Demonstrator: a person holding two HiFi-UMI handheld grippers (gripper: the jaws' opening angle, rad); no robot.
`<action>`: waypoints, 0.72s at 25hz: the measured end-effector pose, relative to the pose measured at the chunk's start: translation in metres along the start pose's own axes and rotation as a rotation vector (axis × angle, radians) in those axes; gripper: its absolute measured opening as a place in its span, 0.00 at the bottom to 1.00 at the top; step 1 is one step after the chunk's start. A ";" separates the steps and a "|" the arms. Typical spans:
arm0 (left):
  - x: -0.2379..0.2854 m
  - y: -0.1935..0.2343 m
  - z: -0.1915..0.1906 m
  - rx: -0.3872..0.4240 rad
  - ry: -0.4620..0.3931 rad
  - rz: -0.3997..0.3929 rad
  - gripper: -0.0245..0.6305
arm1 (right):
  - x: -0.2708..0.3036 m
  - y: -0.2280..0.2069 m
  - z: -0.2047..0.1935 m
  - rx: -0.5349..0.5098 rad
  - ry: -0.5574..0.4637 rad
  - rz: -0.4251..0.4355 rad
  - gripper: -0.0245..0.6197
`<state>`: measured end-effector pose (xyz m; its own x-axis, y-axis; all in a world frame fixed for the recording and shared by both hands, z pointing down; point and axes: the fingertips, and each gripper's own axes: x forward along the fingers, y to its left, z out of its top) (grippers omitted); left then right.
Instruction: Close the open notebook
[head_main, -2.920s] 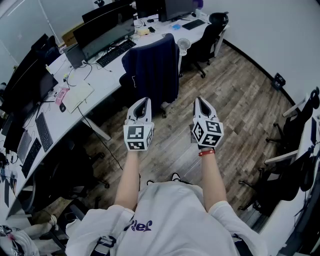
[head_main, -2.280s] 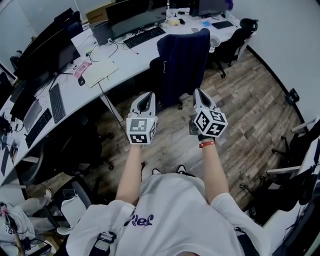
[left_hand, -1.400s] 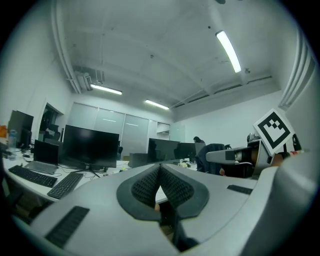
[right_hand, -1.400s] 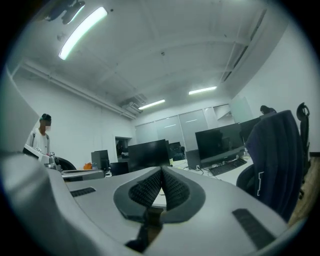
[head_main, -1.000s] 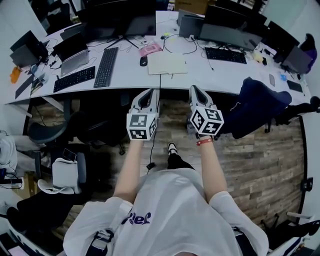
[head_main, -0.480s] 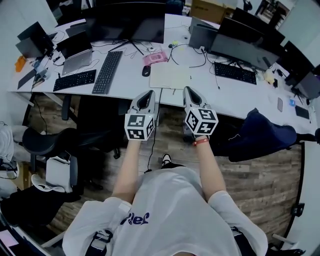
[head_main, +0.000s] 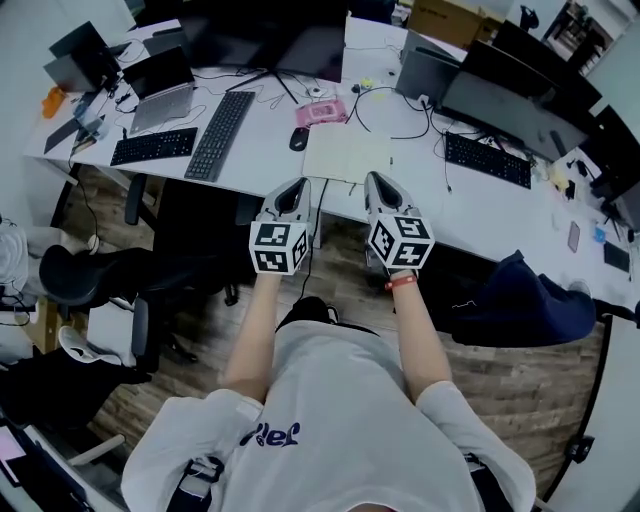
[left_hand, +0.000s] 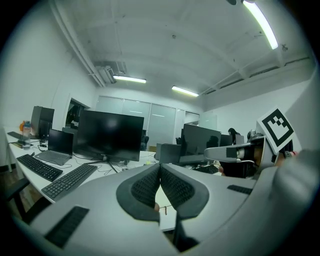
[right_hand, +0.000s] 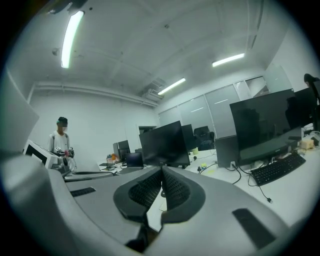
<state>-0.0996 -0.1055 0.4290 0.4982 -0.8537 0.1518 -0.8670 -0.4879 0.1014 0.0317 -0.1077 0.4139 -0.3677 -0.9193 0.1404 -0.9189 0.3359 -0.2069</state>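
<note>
Long white office desk (head_main: 480, 215) crowded with monitors and keyboards. The open notebook (head_main: 347, 155) lies flat near its front edge, just past both tools, with a mouse (head_main: 298, 139) and a pink item (head_main: 322, 113) close behind it. Left gripper (head_main: 293, 189) and right gripper (head_main: 377, 183) both have jaws pressed together with nothing in them, held short of the desk, no contact yet. Risks as I see them: shut tips skate over the page instead of getting under a cover, so the book slides back into the mouse. A flipped half could also crease loose pages.
</note>
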 end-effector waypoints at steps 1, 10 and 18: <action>0.004 0.002 -0.003 -0.009 0.009 0.005 0.07 | 0.004 -0.002 -0.002 0.002 0.005 0.005 0.06; 0.047 0.022 -0.033 -0.091 0.088 0.022 0.16 | 0.045 -0.021 -0.023 0.039 0.056 0.043 0.06; 0.100 0.056 -0.071 -0.187 0.181 0.014 0.27 | 0.096 -0.041 -0.043 0.049 0.124 0.035 0.06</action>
<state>-0.0972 -0.2055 0.5197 0.4947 -0.8056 0.3260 -0.8649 -0.4195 0.2756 0.0284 -0.2011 0.4774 -0.4174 -0.8737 0.2501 -0.8981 0.3544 -0.2606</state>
